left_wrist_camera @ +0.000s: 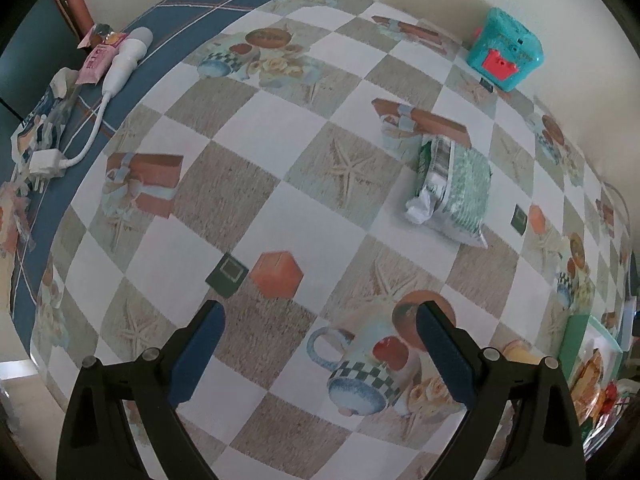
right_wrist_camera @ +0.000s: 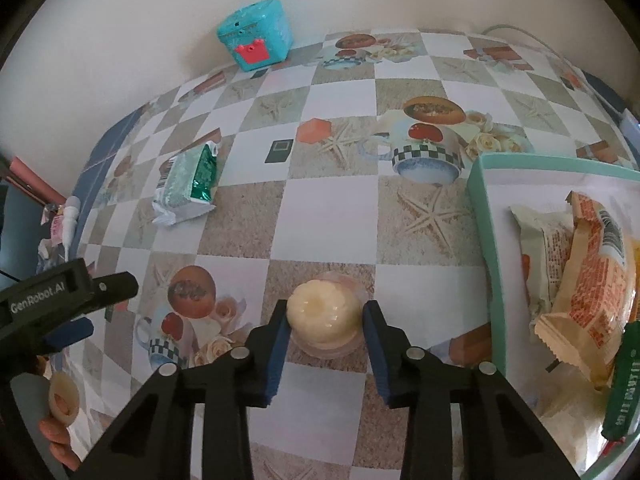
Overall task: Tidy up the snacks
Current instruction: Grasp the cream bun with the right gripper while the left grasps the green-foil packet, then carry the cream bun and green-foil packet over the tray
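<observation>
My right gripper [right_wrist_camera: 325, 320] is shut on a pale jelly cup [right_wrist_camera: 323, 314], pads touching both its sides, just above the table. A mint green tray [right_wrist_camera: 486, 240] at the right holds several snack packets, among them an orange-printed packet [right_wrist_camera: 588, 300]; the tray also shows in the left wrist view [left_wrist_camera: 574, 336]. A green-and-white snack packet [left_wrist_camera: 452, 188] lies on the patterned tablecloth ahead of my left gripper [left_wrist_camera: 320, 316], which is open and empty above the table. The same packet is at the left in the right wrist view [right_wrist_camera: 186, 180]. My left gripper [right_wrist_camera: 86, 304] appears there at far left.
A teal toy box [left_wrist_camera: 505, 50] with a red clasp stands against the back wall [right_wrist_camera: 256, 40]. A white charger with cable [left_wrist_camera: 120, 64] and small wrappers [left_wrist_camera: 98, 58] lie on the blue cloth at far left. A second jelly cup [right_wrist_camera: 62, 398] lies at the lower left.
</observation>
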